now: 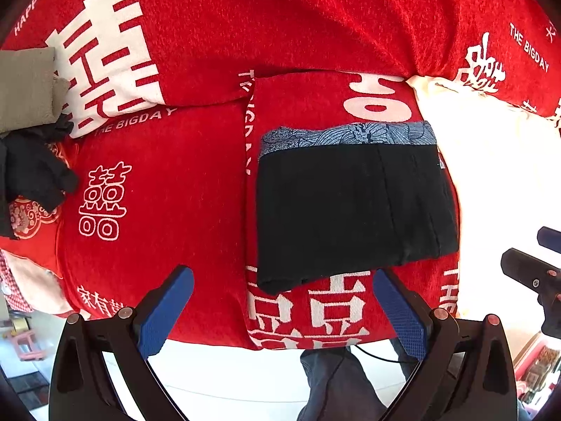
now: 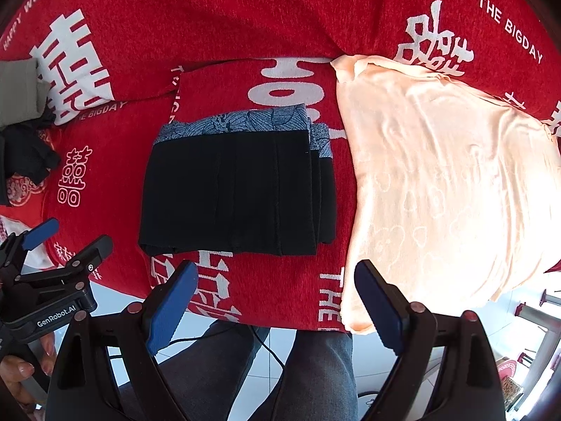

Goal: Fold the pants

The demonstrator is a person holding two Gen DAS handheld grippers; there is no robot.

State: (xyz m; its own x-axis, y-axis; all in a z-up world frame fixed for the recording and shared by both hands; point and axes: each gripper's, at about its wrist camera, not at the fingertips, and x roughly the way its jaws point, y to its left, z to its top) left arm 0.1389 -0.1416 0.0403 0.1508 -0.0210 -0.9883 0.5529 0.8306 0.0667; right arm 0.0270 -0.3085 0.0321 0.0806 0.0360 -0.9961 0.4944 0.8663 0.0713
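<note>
The pants [image 1: 354,207] lie folded into a compact black rectangle on the red blanket [image 1: 182,193], with the blue patterned waistband along the far edge. In the right wrist view the pants [image 2: 238,193] show stacked layers at their right side. My left gripper [image 1: 283,275] hovers open over the near edge of the pants, nothing between its blue pads. My right gripper [image 2: 276,266] is also open and empty, just nearer than the pants. Each gripper shows in the other's view: the left gripper [image 2: 75,235] at the left, the right gripper [image 1: 529,245] at the right edge.
A cream cloth [image 2: 438,182] is spread right of the pants. At the far left lie a grey cloth [image 1: 24,87] and a crumpled black garment [image 1: 31,172]. A person's legs [image 2: 315,368] stand at the blanket's near edge, over a white tiled floor with a black cable.
</note>
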